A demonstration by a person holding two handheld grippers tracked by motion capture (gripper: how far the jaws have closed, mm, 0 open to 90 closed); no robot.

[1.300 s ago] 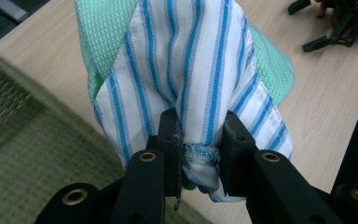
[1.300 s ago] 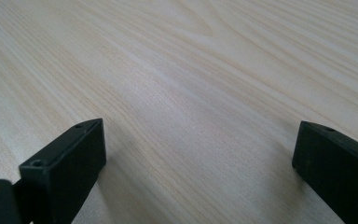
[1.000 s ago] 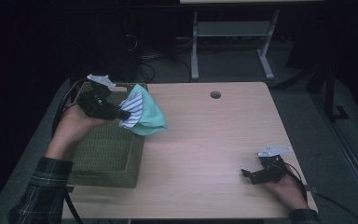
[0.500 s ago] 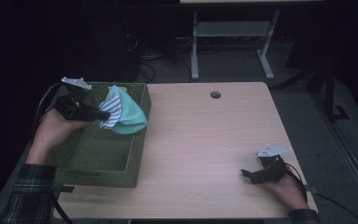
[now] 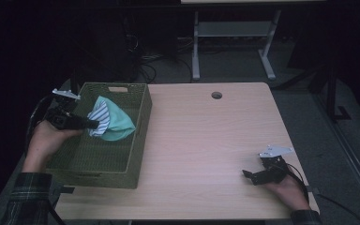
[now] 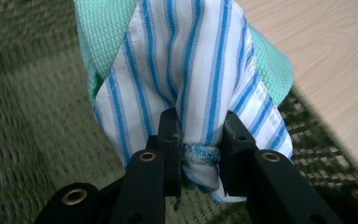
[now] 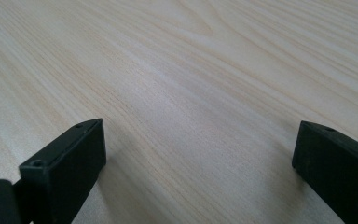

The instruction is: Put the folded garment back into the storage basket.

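Fingers (image 6: 170, 135) of the left gripper (image 6: 199, 140) pinched the striped cloth (image 6: 191, 70), which hung inside the basket (image 5: 140, 136) near its far end. The right gripper (image 7: 198, 154) rested wide open and empty on the table (image 5: 206, 140).

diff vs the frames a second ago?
The left gripper, shut on the striped and green cloth, carried it leftward from above the basket's table-side wall to over its inside, and lower. No grasp or release. The basket, the right gripper, open on the table, stayed put.
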